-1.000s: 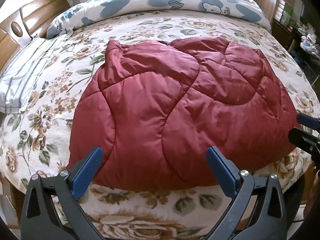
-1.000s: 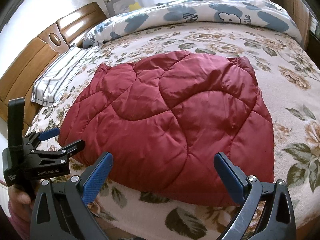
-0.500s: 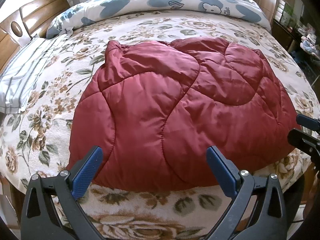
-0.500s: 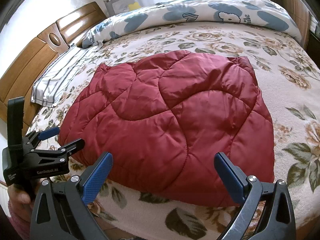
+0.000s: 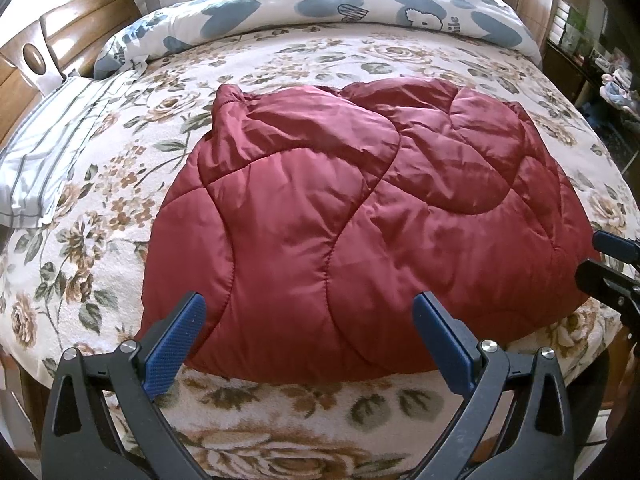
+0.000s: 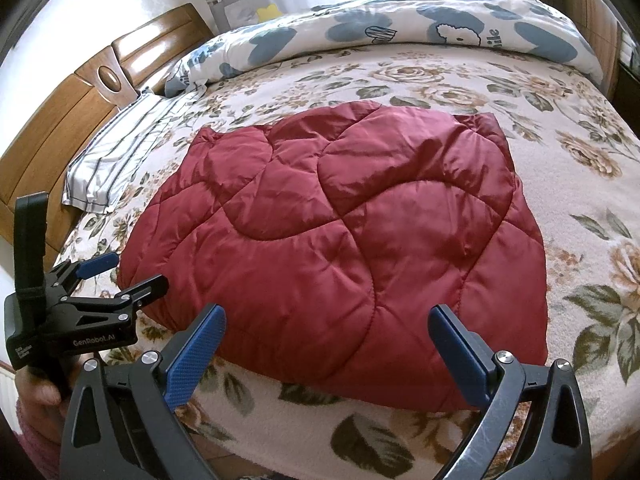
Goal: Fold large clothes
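While the folded maroon quilted jacket (image 5: 360, 216) lies at twelve o'clock, left gripper (image 5: 312, 336) and right gripper (image 6: 326, 346) hover spread wide, holding nothing.

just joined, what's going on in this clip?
A person holds a two-finger gripper in each hand at the near edge of a bed. A dark red quilted jacket lies on the floral blanket, already folded into a compact bundle. The left gripper and right gripper are both open, hovering just short of the jacket's near edge, gripping nothing. A striped pillow lies by the headboard.
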Available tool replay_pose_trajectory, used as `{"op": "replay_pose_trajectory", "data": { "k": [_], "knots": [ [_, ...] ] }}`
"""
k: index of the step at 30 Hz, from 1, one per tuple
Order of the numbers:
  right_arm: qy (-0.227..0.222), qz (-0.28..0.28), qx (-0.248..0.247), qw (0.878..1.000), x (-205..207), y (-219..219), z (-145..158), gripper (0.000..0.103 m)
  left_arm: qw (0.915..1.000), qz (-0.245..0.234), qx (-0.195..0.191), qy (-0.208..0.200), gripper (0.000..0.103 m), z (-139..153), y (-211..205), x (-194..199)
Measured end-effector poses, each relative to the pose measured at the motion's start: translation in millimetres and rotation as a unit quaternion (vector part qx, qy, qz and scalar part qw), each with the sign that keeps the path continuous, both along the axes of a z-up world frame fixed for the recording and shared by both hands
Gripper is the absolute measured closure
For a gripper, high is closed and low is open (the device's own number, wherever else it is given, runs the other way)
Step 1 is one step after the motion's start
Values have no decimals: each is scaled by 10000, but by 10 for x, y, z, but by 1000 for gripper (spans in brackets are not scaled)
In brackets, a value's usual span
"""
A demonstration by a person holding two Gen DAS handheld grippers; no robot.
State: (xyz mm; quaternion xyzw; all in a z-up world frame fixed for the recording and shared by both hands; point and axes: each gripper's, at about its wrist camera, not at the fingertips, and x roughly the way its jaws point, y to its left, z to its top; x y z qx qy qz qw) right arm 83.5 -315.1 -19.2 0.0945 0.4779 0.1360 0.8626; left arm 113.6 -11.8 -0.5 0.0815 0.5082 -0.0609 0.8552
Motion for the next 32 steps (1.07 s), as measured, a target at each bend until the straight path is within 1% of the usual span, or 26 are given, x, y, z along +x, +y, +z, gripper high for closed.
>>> {"op": "replay_pose_trajectory", "data": {
  "k": [16, 21, 26, 32],
  "knots": [
    [-2, 5, 1, 10000, 3, -8, 5, 1, 10000, 28, 11, -39, 0, 23, 7, 12],
    [-73, -37, 18, 10000, 6, -41, 9, 1, 10000, 55, -9, -44, 0, 52, 2, 28],
    [-64, -51, -9, 10000, 21, -52, 5, 1, 10000, 52, -46, -35, 0, 42, 14, 31],
    [-19, -43, -17, 10000, -14, -16, -28, 1, 9998, 81, -187, 25, 0, 28, 9, 62]
  ]
}}
